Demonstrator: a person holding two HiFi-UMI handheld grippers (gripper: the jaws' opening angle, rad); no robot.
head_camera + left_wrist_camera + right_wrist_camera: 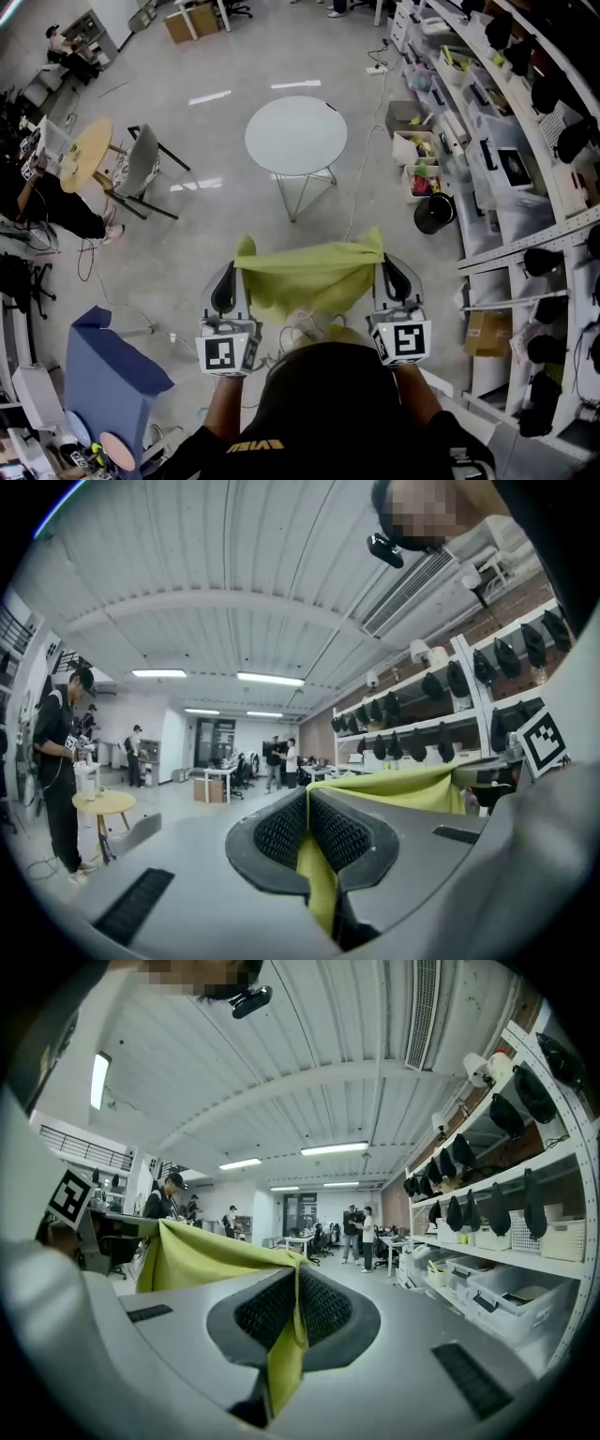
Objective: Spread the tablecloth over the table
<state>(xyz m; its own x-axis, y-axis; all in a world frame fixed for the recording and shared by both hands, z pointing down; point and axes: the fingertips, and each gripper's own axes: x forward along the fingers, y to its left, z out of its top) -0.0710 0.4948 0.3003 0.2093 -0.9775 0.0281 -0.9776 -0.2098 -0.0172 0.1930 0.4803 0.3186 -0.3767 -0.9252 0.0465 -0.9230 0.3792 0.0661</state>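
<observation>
Left tongs [307, 808], right tongs [295, 1283] clamped on tablecloth [309, 277] corners, table [295, 131] well ahead

Head view: the bottom of the tablecloth [309, 281] disappears behind the person's head [328, 394], so no telling how low it hangs. Down between the pads of the left hand-held gripper [307, 803] the pinched tablecloth [322, 883] drops into a dark gap and gets lost. It's the same deal at the right hand-held gripper [295, 1283]. The shelving [525, 159] is chopped off by the right edge. The people at the far desks [279, 759] are way too small to make out.
</observation>
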